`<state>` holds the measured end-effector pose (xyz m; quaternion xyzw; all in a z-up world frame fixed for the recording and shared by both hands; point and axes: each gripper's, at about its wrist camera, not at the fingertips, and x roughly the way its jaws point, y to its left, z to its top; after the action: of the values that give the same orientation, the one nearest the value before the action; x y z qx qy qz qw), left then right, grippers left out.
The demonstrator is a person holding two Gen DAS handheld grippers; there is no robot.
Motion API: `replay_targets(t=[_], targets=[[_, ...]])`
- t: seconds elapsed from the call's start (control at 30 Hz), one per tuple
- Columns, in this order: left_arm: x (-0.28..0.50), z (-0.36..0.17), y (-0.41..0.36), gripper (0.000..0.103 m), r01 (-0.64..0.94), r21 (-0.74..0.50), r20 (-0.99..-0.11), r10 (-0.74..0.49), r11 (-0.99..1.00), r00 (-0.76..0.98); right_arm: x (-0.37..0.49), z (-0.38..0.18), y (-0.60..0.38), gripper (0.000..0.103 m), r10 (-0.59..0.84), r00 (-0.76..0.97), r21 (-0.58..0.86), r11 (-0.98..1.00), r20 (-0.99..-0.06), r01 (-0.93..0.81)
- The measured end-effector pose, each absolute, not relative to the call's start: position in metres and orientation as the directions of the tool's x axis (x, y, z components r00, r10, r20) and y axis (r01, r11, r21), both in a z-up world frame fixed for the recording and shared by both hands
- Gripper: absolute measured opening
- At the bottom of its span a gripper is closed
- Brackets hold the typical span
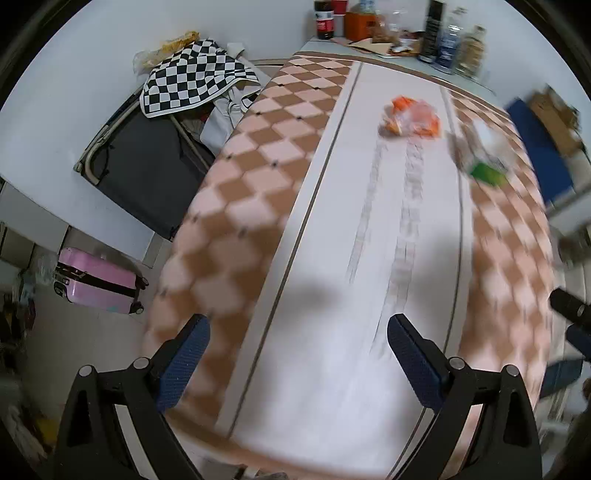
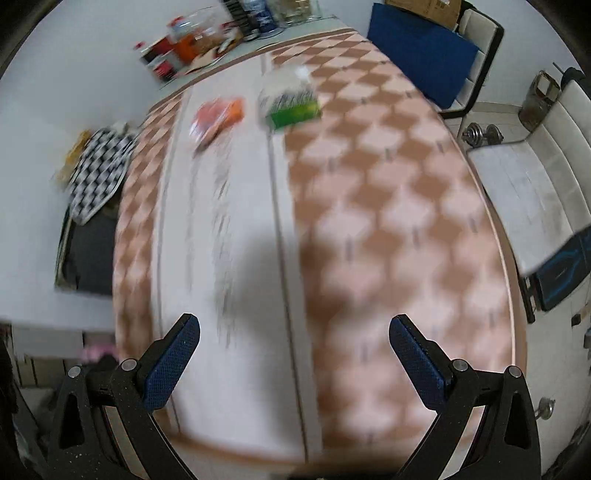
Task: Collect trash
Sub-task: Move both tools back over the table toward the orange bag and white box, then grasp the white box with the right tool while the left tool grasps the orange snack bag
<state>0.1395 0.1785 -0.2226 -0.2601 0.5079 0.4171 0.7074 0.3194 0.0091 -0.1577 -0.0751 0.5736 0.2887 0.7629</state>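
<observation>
An orange and clear crumpled wrapper (image 1: 412, 118) lies on the white middle strip of the table (image 1: 258, 206), far from me. A green and clear wrapper (image 1: 484, 155) lies to its right on the chequered cloth. Both show in the right wrist view too, the orange wrapper (image 2: 218, 118) and the green one (image 2: 291, 103). My left gripper (image 1: 299, 328) is open and empty above the near table end. My right gripper (image 2: 295, 328) is open and empty, also well short of the wrappers. Both views are motion-blurred.
Bottles and boxes (image 1: 399, 29) crowd the table's far end. A chequered black-and-white cloth (image 1: 192, 77) lies on a dark cot left of the table, with a pink suitcase (image 1: 96, 280) on the floor. A blue cushion (image 2: 421, 51) and white bench (image 2: 528, 184) stand on the right.
</observation>
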Motion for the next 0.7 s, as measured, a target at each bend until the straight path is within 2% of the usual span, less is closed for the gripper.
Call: replay_targets(t=[0.2,0.4,0.53,0.6,0.7], targets=[[0.241,-0.254,0.262,0.098,-0.880,0.132,-0.945,0.325,0.456,0.026,0.474,-0.169,0.120,0.103,0.281,0.180,0.156,0.849,-0.943,-0.505],[0.319,-0.264,0.318,0.098,-0.851,0.251,-0.914,0.403,0.461,-0.051,0.553,-0.204,0.207,0.103,0.204,0.128,0.104,0.834,-0.971,-0.542],[0.348,-0.257,0.336,0.097,-0.835,0.213,-0.918,0.395,0.508,0.006,0.566,-0.232,0.235,0.103,0.151,0.069,0.086,0.819,-0.986,-0.568],[0.361,-0.256,0.339,0.097,-0.817,0.178,-0.927,0.372,0.549,0.048,0.573,-0.239,0.238,0.090,0.145,0.073,0.078,0.815,-0.987,-0.574],[0.389,-0.259,0.339,0.097,-0.769,0.130,-0.942,0.321,0.626,0.102,0.586,-0.236,0.233,0.090,0.153,0.105,0.066,0.816,-0.983,-0.574]])
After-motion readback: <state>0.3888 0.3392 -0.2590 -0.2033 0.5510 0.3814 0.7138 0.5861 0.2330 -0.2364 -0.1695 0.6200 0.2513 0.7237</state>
